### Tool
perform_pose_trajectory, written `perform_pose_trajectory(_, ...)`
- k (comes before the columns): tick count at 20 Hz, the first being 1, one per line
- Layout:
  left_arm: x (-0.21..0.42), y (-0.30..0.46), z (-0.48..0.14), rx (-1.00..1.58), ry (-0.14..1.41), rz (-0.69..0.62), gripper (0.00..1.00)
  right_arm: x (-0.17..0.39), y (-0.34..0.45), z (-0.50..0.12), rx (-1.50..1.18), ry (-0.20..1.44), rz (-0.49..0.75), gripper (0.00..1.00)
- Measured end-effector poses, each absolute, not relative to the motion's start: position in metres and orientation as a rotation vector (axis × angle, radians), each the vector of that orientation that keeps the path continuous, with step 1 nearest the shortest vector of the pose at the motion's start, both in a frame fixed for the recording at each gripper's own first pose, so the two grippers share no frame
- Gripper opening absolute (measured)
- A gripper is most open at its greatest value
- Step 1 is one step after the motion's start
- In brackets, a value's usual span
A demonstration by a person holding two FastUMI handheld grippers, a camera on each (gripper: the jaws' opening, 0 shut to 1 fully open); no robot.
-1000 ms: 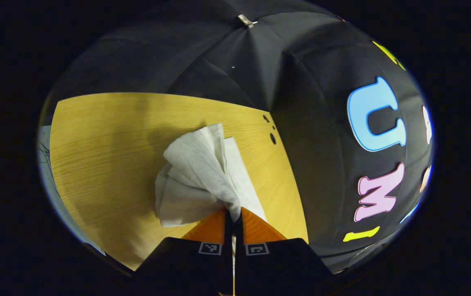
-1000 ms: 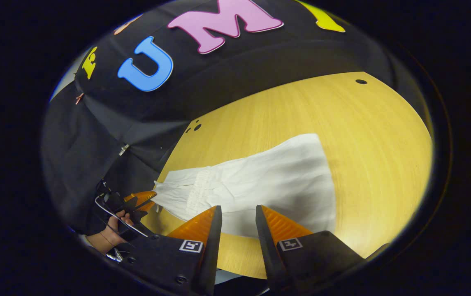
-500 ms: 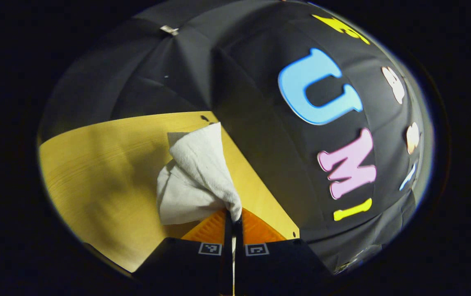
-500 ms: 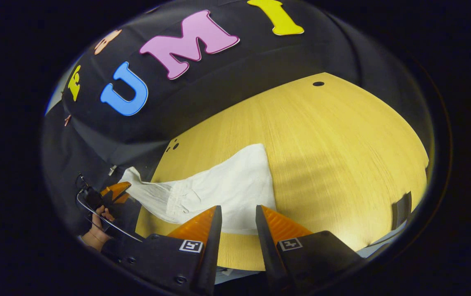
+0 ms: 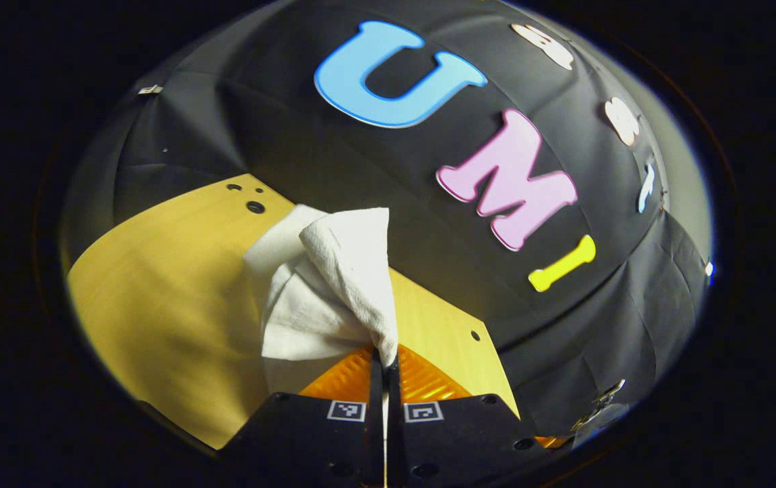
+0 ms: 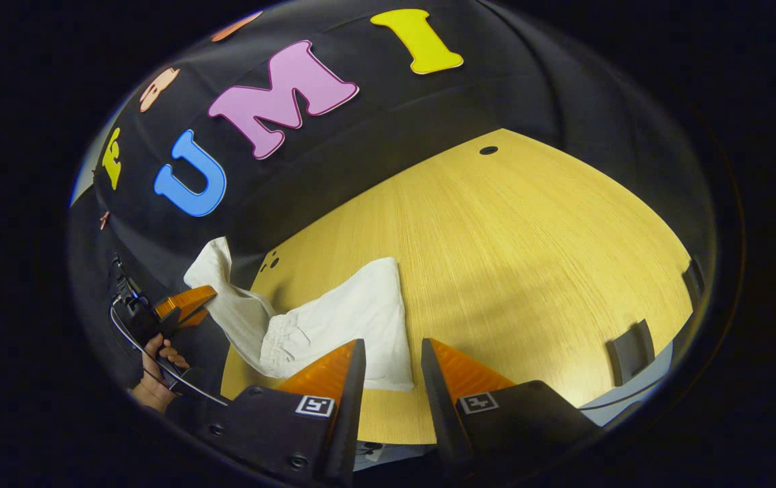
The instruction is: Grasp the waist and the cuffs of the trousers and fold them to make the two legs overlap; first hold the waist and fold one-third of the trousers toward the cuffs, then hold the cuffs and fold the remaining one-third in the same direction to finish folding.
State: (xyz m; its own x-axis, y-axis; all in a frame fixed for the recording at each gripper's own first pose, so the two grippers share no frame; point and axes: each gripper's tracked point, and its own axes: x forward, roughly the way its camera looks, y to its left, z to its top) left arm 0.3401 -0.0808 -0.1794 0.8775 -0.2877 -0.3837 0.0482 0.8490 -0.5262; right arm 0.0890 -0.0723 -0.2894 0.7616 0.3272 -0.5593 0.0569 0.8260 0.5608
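While my left gripper (image 5: pixel 385 352) is clenched on a bunched edge of the trousers (image 5: pixel 323 285), the cloth rises from between its fingers in a crumpled white fold and drops back toward the table (image 5: pixel 157 298). In the left gripper view I see both fingers pressed together with the fabric pinched right at their tips, and the wooden top beyond them has a few small dark holes (image 5: pixel 252 203) near its far edge. In the right gripper view my right gripper (image 6: pixel 391 359) is released, its fingers apart with nothing between them, hovering just over the near side of the trousers (image 6: pixel 354 318). From there the garment lies partly on the table (image 6: pixel 530 257), its gathered waistband near the left finger, while one end is lifted off the table's left edge up to the left gripper (image 6: pixel 188 301), held by a hand (image 6: pixel 157 362). A dark block (image 6: pixel 628 352) sits near the table's right edge.
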Motion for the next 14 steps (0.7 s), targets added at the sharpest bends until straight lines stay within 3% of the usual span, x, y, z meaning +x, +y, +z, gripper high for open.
perform_pose_trajectory(6, 0.333, -0.149, -0.209, -0.429, 0.551, -0.272, 0.06, 0.08, -0.095, -0.294, 0.607, 0.707, 0.127, 0.52)
perform_pose_trajectory(14, 0.294, -0.198, -0.3, -0.174, 0.761, -0.392, 0.07, 0.087, -0.112, -0.297, 0.627, 0.708, 0.107, 0.52)
